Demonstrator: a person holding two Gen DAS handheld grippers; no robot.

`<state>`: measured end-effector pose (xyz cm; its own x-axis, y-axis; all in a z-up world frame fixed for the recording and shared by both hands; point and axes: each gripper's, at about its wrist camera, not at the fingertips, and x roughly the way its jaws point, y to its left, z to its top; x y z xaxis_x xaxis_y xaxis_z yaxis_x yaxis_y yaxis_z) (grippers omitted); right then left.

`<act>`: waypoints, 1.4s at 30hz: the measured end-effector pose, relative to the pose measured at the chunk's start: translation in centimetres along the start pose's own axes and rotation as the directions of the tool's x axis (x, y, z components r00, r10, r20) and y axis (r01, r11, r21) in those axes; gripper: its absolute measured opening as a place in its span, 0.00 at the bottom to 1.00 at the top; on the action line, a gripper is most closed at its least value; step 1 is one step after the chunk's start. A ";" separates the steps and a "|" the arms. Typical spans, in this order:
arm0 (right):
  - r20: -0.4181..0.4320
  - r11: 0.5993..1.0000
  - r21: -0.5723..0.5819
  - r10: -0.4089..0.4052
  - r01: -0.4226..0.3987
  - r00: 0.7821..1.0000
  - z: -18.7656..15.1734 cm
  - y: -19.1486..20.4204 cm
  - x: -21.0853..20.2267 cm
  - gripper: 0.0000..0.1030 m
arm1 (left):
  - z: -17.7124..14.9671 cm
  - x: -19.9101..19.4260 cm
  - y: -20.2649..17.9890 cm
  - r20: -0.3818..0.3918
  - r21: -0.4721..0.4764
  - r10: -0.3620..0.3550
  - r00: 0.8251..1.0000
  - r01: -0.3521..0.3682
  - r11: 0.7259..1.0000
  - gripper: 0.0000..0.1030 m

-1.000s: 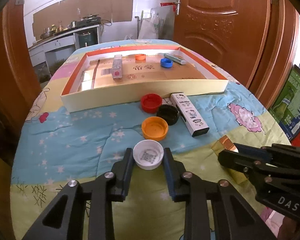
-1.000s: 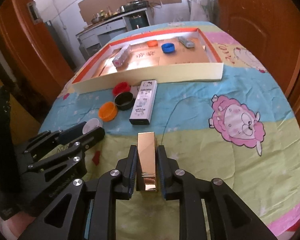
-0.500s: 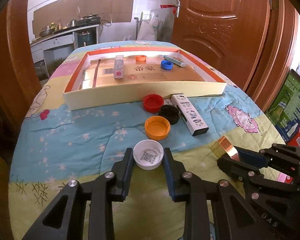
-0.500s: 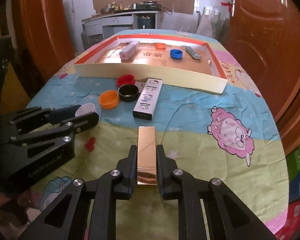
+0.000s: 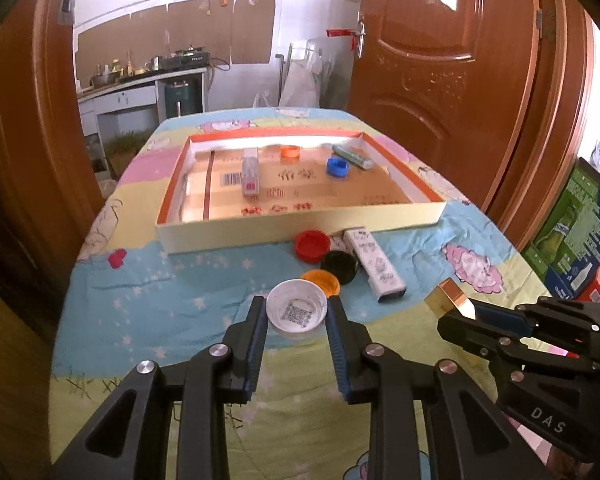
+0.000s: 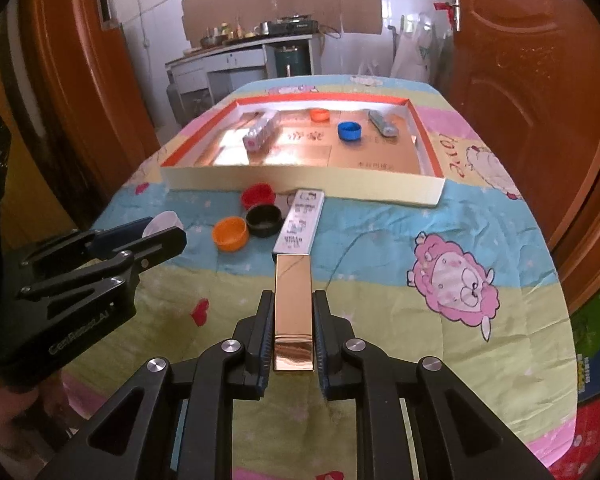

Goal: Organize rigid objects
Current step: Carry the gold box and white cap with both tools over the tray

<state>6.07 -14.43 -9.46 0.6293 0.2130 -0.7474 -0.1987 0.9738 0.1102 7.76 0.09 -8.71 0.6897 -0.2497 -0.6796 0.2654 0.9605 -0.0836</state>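
Four things lie in the shallow cardboard tray (image 5: 300,220); the left claw (image 5: 297,322) is clamped on a white plastic cap (image 5: 297,311), the right claw (image 6: 293,334) on a shiny gold box (image 6: 293,304), and three caps and a white box still wait on the table.

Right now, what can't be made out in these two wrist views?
- Left wrist: most of the gold box, covered by the right gripper.
- Right wrist: most of the white cap, behind the left gripper.
- Both: print on the white Hello Kitty box, too small.
- Left wrist: orange cap, partly hidden behind the white cap.

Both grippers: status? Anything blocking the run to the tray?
Left gripper shut on white cap. Right gripper shut on gold box. Tray ahead; loose caps and white box lie before it.
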 end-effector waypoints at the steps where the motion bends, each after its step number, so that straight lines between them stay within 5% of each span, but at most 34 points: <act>1: 0.011 1.000 -0.003 0.001 -0.001 1.000 0.2 0.1 -0.4 0.17 | 0.2 -0.2 0.0 0.006 0.000 0.001 1.000 -0.001 1.000 0.29; 21: 0.076 1.000 0.010 0.006 -0.007 0.997 3.9 -0.8 -3.1 0.17 | 3.2 -1.2 0.4 0.036 -0.045 0.033 0.999 -0.031 0.998 0.29; 42: 0.100 0.997 -0.015 0.072 -0.071 0.992 8.8 -1.1 -1.2 0.17 | 7.2 0.5 1.1 0.034 -0.047 0.091 0.995 -0.089 0.995 0.29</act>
<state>12.19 -15.09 -2.94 0.6851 0.2893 -0.6685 -0.2538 0.9550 0.1532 13.26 0.09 -3.85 0.7337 -0.1656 -0.6590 0.1707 0.9837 -0.0572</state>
